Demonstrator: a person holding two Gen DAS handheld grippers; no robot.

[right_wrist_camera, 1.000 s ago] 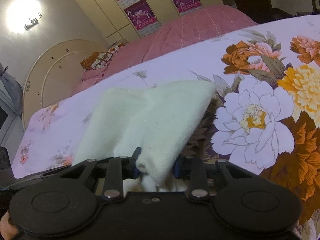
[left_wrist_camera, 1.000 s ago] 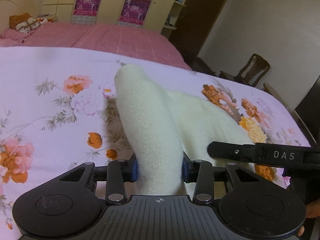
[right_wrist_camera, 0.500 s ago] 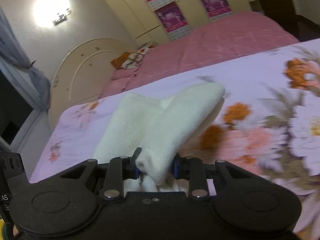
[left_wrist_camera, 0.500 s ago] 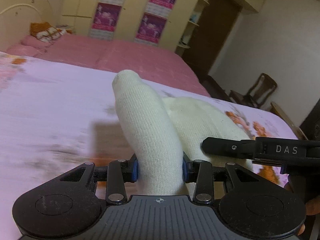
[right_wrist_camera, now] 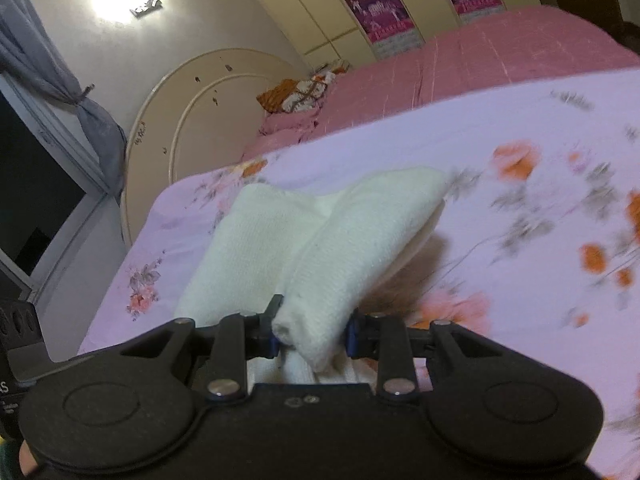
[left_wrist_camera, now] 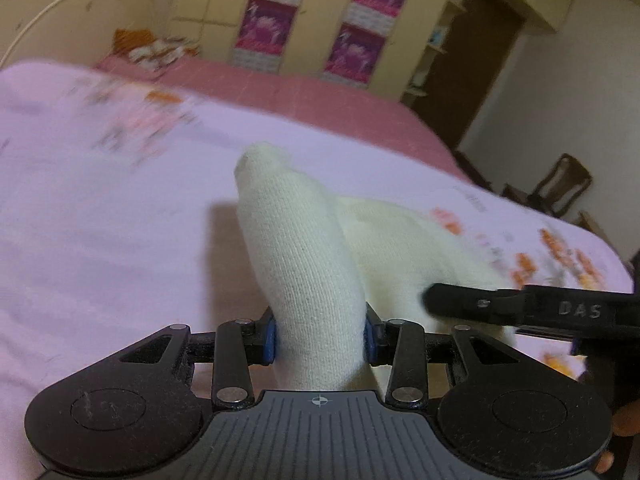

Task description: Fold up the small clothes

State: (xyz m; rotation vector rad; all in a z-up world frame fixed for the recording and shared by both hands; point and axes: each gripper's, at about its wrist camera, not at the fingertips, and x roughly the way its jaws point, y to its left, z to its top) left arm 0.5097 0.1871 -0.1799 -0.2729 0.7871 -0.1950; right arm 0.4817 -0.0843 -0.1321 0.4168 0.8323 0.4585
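Cream garment point(left_wrist_camera: 308, 280) pinched in left claw point(left_wrist_camera: 319, 339) and right claw point(right_wrist_camera: 312, 334).

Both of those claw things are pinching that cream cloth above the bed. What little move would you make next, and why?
Probably carry both ends forward and lower them. The left gripper and right gripper each clamp a bunched end of the cream garment, which stands off the floral sheet, so the fold looks unfinished.

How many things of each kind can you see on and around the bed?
Cream knit garment: 1
Grippers: 2, left gripper, right gripper
Purple posters on the wardrobe: 4
Wooden chair: 1
Total: 8
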